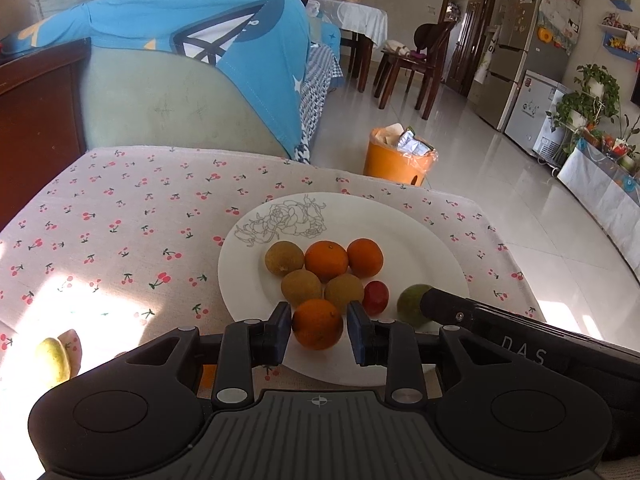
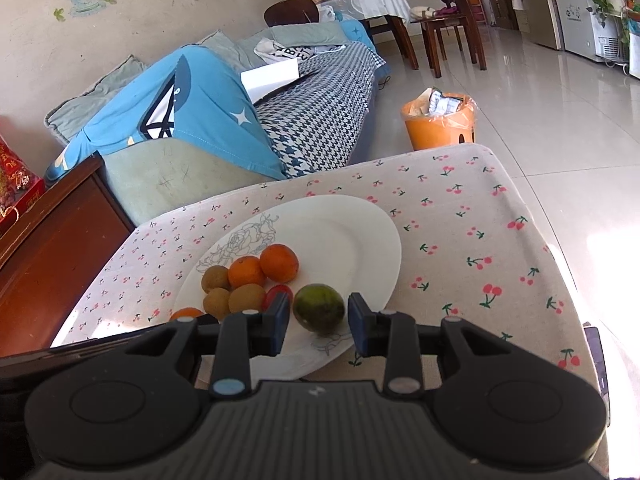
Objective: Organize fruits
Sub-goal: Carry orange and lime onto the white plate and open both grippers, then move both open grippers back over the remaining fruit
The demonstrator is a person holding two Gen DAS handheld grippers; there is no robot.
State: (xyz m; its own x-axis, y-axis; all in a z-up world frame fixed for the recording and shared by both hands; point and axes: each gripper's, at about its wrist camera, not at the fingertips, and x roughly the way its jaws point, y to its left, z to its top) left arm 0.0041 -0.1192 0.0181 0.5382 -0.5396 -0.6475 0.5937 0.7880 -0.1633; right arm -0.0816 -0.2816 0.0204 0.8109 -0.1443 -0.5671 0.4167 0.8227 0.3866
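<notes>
A white plate [image 1: 420, 232] with a rose drawing sits on the cherry-print cloth [image 1: 120, 208]. It holds two oranges [image 1: 326, 260], three brown round fruits [image 1: 284, 257] and a small red fruit [image 1: 376, 298]. My left gripper [image 1: 319, 334] is open at the plate's near rim. A third orange [image 1: 317, 324] rests between its pads, with a sliver of gap on the right side. My right gripper [image 2: 319, 324] is also open. A green fruit [image 2: 319, 309] lies on the plate between its pads, narrowly clear of both. In the left wrist view one right finger [image 1: 436, 304] covers that fruit's side.
A yellow-green fruit [image 1: 52, 360] and a pinkish one lie on the cloth at the near left. Beyond the table's far edge are a sofa with a blue cover [image 2: 200, 112], a dark wooden cabinet [image 2: 52, 240] and an orange bin [image 2: 440, 120] on the tiled floor.
</notes>
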